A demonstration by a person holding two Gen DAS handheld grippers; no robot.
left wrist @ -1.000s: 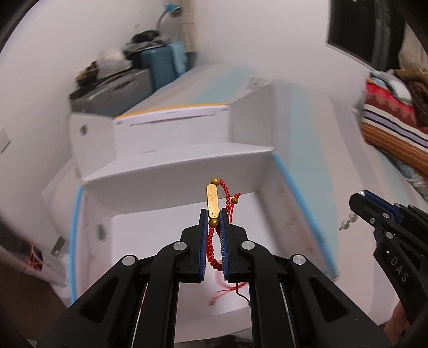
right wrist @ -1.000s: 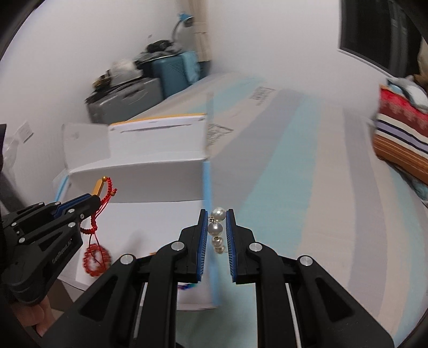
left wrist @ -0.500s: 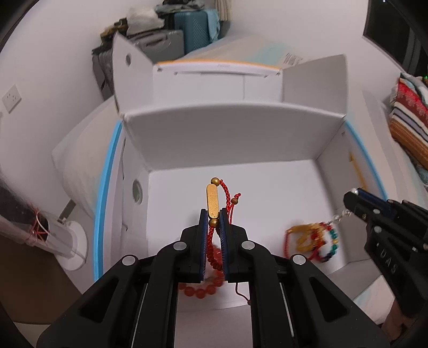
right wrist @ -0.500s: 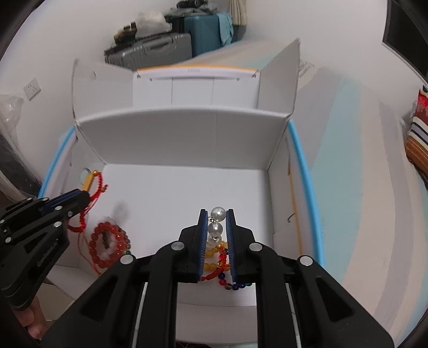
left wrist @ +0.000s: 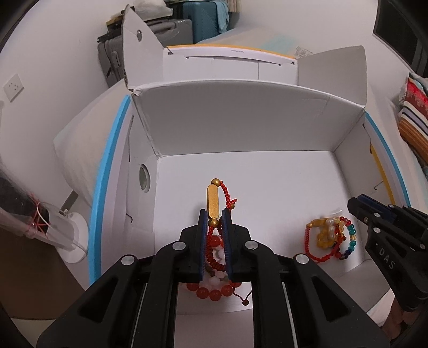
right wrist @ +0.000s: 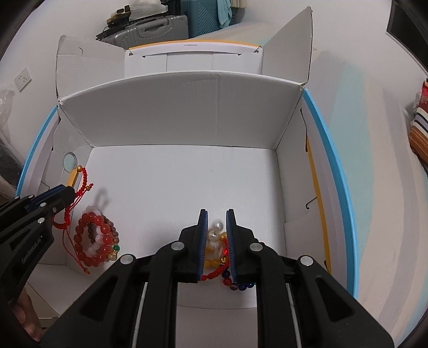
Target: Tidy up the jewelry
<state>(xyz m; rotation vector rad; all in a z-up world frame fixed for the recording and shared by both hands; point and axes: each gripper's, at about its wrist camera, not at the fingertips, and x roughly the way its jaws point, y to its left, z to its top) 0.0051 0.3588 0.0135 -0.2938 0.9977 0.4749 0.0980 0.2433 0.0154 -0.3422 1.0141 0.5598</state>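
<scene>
My left gripper (left wrist: 214,214) is shut on a red cord bracelet with a gold bar (left wrist: 213,201), held over the front left of the open white box (left wrist: 240,125). Red bead bracelets (left wrist: 211,290) lie on the box floor under it. My right gripper (right wrist: 216,215) stands slightly open over a heap of bracelets at the front right. A pearl piece (right wrist: 216,230) lies loose on that heap between the jaws. The heap (left wrist: 330,237) shows in the left wrist view too, beside the right gripper (left wrist: 357,200). The left gripper (right wrist: 67,188) and the red bead bracelets (right wrist: 96,242) show in the right wrist view.
The box (right wrist: 187,112) has raised flaps and a second white box (right wrist: 187,57) behind it. It rests on a bed with blue edging (right wrist: 331,150). Suitcases (left wrist: 171,24) stand by the far wall. A striped blanket (right wrist: 420,136) lies to the right.
Both grippers moved forward and down into the box. My right gripper opened a little and the pearl piece dropped onto the bracelet heap. The left still holds the red bracelet.
</scene>
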